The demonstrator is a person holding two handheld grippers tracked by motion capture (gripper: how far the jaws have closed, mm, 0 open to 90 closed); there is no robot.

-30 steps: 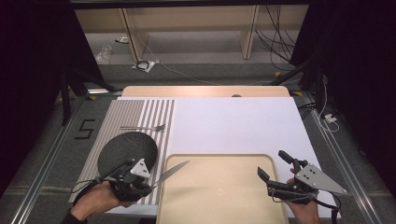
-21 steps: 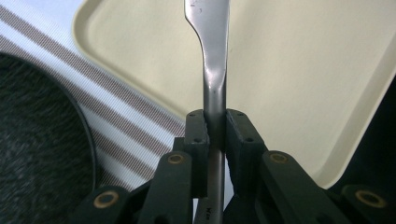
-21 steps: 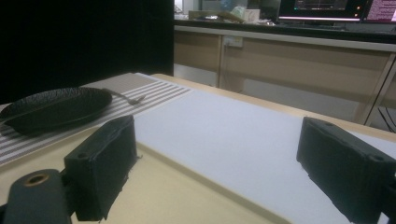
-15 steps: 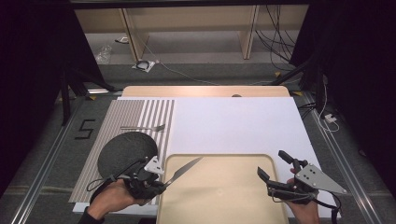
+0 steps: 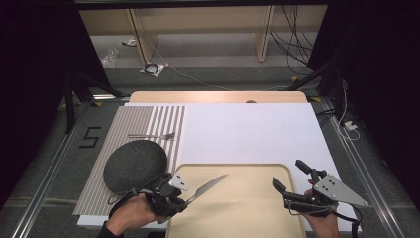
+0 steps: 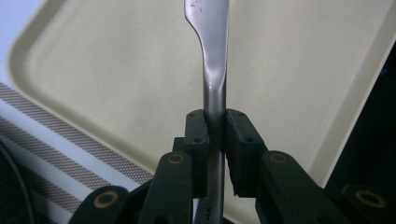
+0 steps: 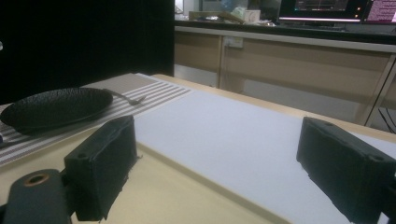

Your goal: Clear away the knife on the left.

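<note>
one knife over the tray's left part. one beige tray. one black plate just left of the tray. one fork beyond the plate, farther from the tray. one striped placemat left of the tray. two grippers, one at each near corner of the tray.

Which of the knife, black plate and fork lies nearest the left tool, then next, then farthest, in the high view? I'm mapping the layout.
1. Knife: clamped in the left tool, over the tray.
2. Black plate: just beyond it, on the striped mat.
3. Fork: farthest, behind the plate.
</note>
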